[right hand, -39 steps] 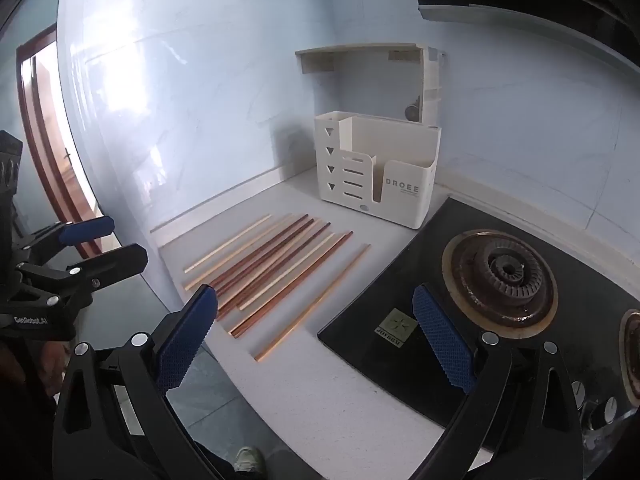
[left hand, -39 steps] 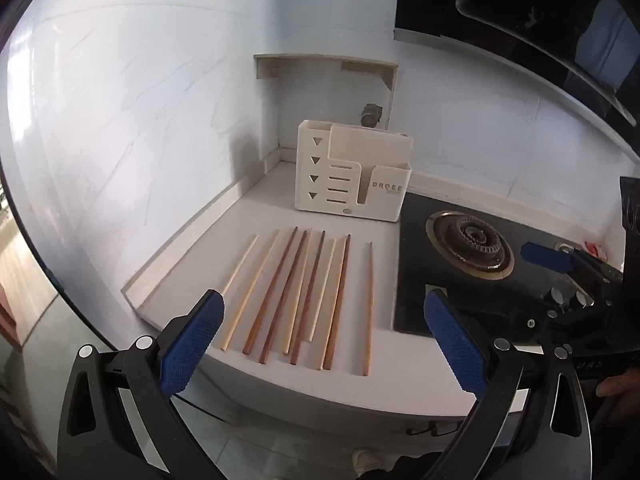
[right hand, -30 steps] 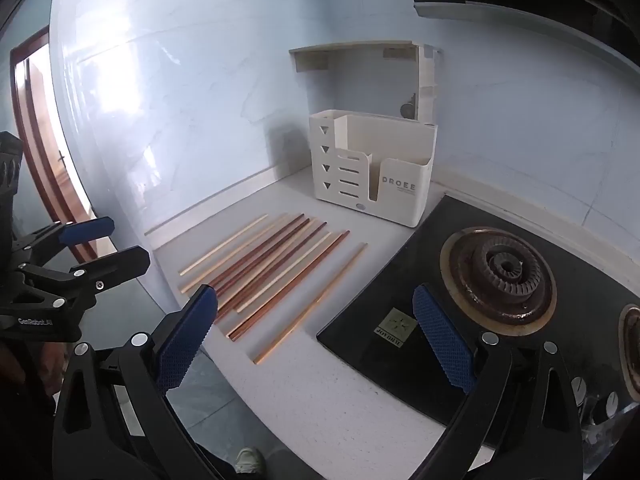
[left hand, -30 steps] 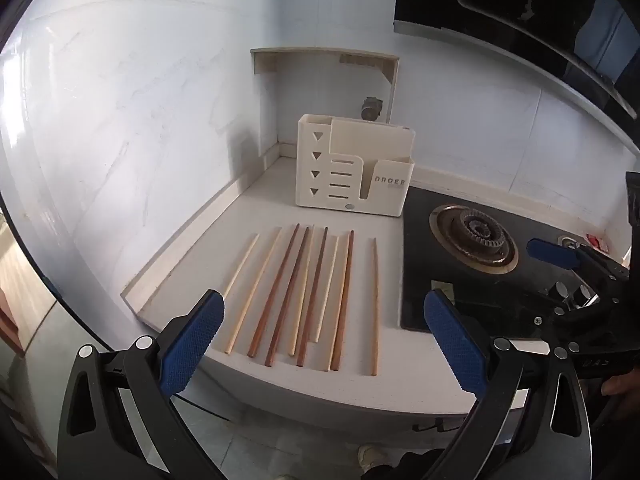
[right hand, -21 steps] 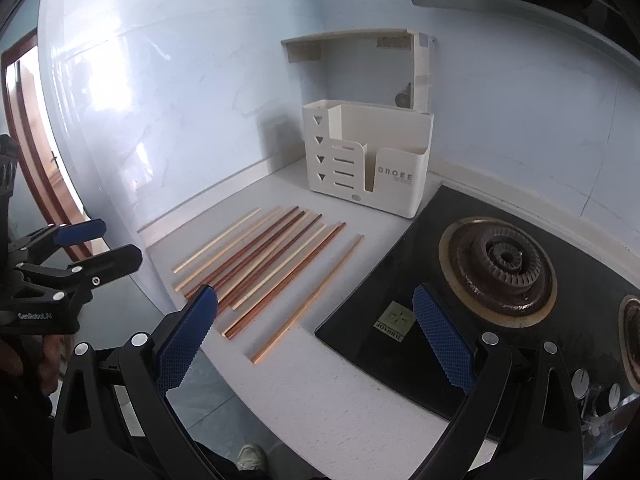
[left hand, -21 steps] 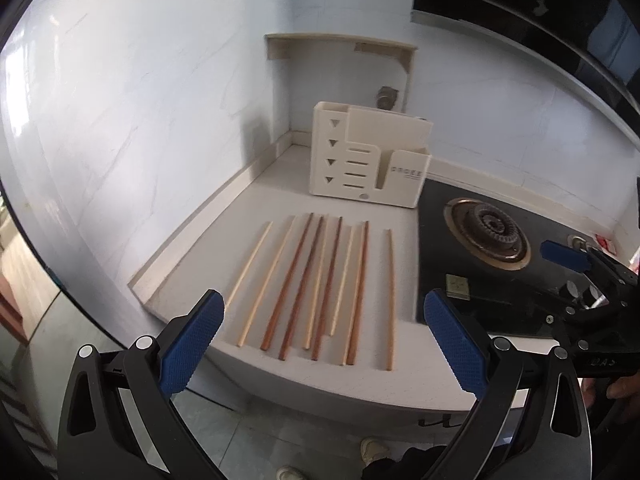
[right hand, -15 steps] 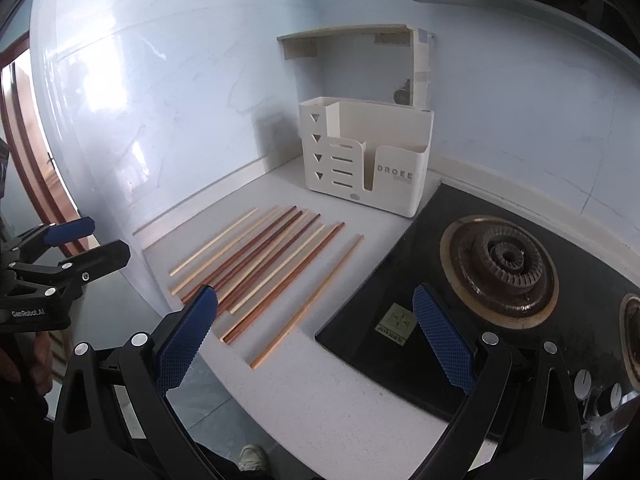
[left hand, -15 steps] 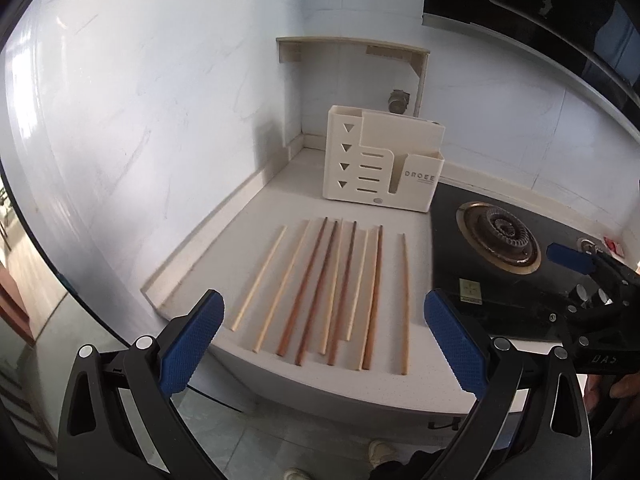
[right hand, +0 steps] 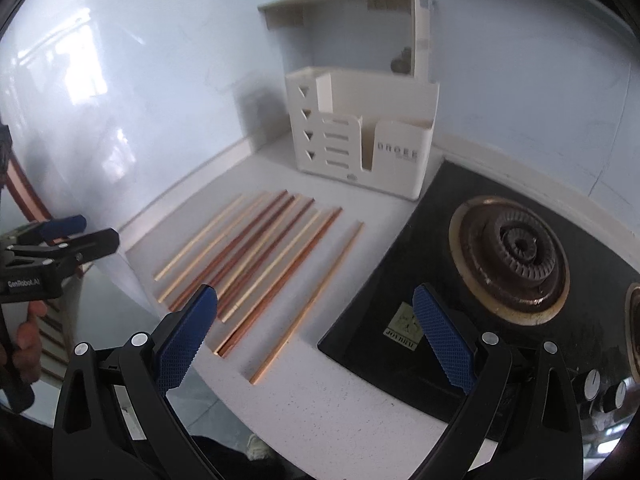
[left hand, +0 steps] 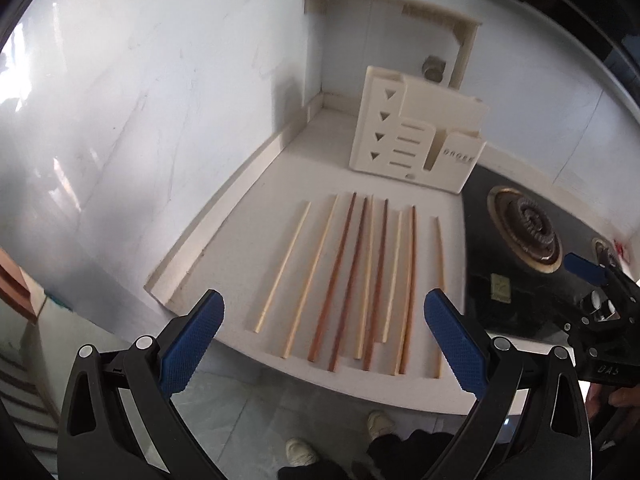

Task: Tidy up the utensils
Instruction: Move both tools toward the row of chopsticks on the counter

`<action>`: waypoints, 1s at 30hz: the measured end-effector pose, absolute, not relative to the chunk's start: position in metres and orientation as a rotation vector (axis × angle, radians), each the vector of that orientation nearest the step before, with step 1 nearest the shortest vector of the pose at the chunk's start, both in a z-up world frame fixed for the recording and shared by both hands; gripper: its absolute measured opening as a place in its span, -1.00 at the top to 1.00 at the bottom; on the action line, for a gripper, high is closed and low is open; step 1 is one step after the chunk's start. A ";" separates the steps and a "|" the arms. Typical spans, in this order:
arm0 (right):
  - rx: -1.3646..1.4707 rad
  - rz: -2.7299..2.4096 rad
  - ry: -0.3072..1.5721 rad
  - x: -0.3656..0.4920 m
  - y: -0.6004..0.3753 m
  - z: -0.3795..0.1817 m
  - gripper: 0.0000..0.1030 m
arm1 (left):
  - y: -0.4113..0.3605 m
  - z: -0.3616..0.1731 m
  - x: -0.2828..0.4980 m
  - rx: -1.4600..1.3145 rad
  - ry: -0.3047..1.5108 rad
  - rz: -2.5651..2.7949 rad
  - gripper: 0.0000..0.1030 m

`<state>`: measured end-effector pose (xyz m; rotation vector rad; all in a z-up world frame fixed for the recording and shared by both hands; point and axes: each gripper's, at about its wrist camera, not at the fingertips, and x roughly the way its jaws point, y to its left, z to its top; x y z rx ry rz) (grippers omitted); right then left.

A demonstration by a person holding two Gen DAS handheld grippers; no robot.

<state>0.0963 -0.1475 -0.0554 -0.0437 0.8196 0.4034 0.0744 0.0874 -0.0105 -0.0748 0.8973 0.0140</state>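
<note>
Chopsticks (left hand: 360, 276) on white counter (left hand: 256, 216), cream utensil holder (left hand: 416, 140) behind.

Nine chopsticks, pale and dark brown, lie side by side at frame centre in the left wrist view, tips toward the holder, which stands upright at upper centre by the wall corner. Black gas hob (right hand: 512, 256) at right, just beside the outermost stick. Left gripper (left hand: 324, 340): jaws spread wide, empty, low in frame above the counter's near edge. Right gripper (right hand: 316, 340): jaws spread wide, empty, over the counter-hob boundary.
</note>
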 end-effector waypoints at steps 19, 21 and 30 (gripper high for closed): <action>0.019 0.306 1.083 0.145 -0.110 -0.082 -0.92 | 0.135 -0.056 0.143 -0.006 1.250 -0.102 -0.89; 0.028 0.300 1.100 0.149 -0.108 -0.083 -0.92 | 0.136 -0.059 0.150 -0.017 1.279 -0.131 -0.89; 0.061 0.243 1.227 0.181 -0.103 -0.099 -0.92 | 0.136 -0.077 0.183 0.088 1.348 -0.111 -0.89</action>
